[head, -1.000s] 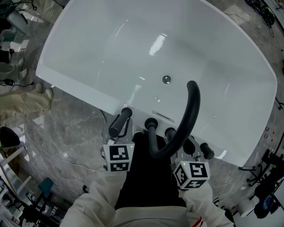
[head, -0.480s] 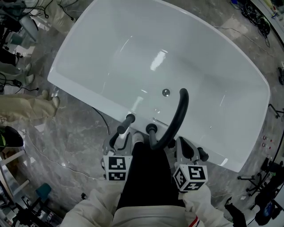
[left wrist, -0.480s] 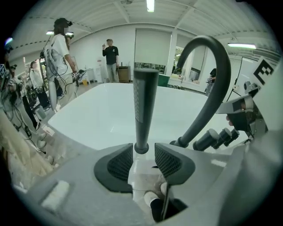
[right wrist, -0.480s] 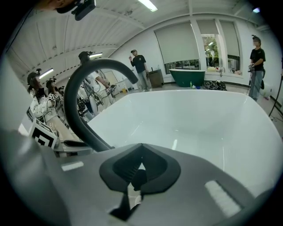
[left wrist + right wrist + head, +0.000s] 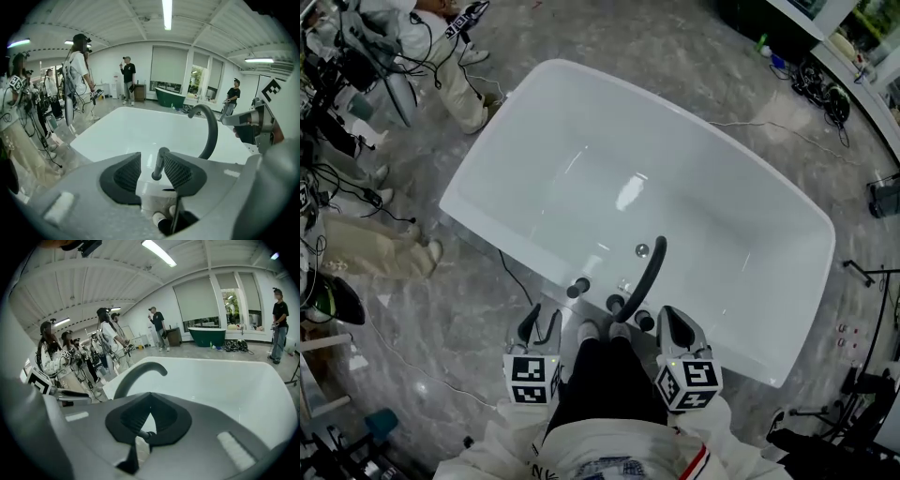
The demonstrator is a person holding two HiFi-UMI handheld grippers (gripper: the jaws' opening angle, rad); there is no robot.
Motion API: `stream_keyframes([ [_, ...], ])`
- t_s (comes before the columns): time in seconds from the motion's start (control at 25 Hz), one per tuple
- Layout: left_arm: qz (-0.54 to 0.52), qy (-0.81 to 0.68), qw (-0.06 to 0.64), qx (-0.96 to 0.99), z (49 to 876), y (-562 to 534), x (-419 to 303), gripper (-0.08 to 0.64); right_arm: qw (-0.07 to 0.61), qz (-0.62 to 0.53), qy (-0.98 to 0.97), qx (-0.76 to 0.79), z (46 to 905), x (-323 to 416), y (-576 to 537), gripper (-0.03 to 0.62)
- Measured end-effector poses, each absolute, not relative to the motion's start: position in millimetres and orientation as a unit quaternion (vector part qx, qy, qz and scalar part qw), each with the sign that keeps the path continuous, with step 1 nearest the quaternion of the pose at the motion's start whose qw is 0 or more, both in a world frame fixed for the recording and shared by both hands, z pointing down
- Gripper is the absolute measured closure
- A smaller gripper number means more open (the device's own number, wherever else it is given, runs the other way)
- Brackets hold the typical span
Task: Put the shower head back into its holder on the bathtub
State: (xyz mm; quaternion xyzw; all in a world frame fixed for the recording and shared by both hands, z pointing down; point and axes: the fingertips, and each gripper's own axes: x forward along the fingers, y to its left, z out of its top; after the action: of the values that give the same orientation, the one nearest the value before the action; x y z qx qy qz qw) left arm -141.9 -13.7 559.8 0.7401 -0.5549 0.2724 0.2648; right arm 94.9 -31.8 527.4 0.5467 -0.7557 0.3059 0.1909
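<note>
As far as I can judge, the shower head (image 5: 577, 287) already stands in its holder on the near rim of the bathtub (image 5: 506, 230), long axis roughly upright. It lies just ahead of my left hand-held gripper (image 5: 542, 323), whose jaws gape empty around the sight of it. My right hand-held gripper (image 5: 673, 323), pinched closed on nothing, sits farther off.
</note>
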Motion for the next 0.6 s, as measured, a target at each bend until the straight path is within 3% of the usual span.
stream_keyframes([
  [0.6,0.216,-0.576,0.19,0.765,436,-41,-138,0.472,0.151,0.253,-0.819,0.492,415,48,-61,0.588],
])
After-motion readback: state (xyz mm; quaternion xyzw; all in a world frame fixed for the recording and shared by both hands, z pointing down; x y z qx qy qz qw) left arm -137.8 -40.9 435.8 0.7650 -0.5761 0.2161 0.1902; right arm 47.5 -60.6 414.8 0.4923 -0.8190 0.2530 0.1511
